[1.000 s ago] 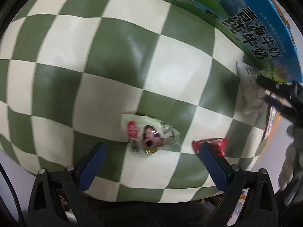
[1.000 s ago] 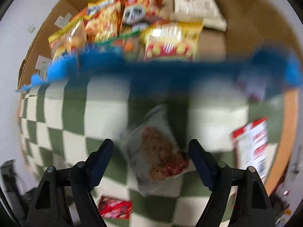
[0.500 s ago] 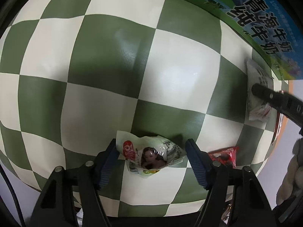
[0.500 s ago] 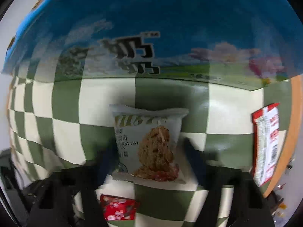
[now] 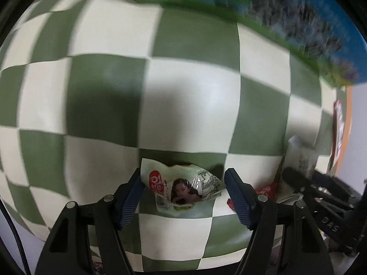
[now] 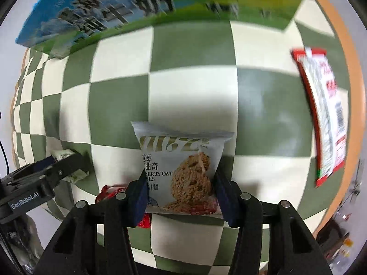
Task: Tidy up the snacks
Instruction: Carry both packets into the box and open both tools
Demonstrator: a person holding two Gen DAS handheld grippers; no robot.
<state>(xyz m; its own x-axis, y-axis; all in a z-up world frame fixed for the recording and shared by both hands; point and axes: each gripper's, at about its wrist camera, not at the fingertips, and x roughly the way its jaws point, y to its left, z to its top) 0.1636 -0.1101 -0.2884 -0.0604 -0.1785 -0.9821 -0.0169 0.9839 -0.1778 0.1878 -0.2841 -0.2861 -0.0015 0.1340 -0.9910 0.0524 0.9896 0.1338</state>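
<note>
My left gripper (image 5: pixel 183 180) is shut on a pale green snack packet (image 5: pixel 181 191) with a red logo and a portrait, its blue pads pressed on both crumpled ends. My right gripper (image 6: pixel 180 176) is shut on a grey oat-cookie packet (image 6: pixel 183 160) that stands upright between the pads. Both point down at the green-and-white checked cloth (image 5: pixel 91 91). The two grippers are close side by side: the right view shows the left gripper (image 6: pixel 68 165) at its left, and the left view shows the right gripper (image 5: pixel 298 178) with the cookie packet (image 5: pixel 300 155).
A small red wrapper (image 6: pixel 110 190) lies on the cloth between the grippers. A long red-and-white packet (image 6: pixel 321 114) lies near the cloth's right edge by the orange table rim (image 6: pixel 332 23). A blue-and-green milk carton box (image 6: pixel 103 11) stands at the far side.
Both grippers have shut: the left on the pale green packet, the right on the cookie packet. Both have come down nearer the cloth and closer to each other.
</note>
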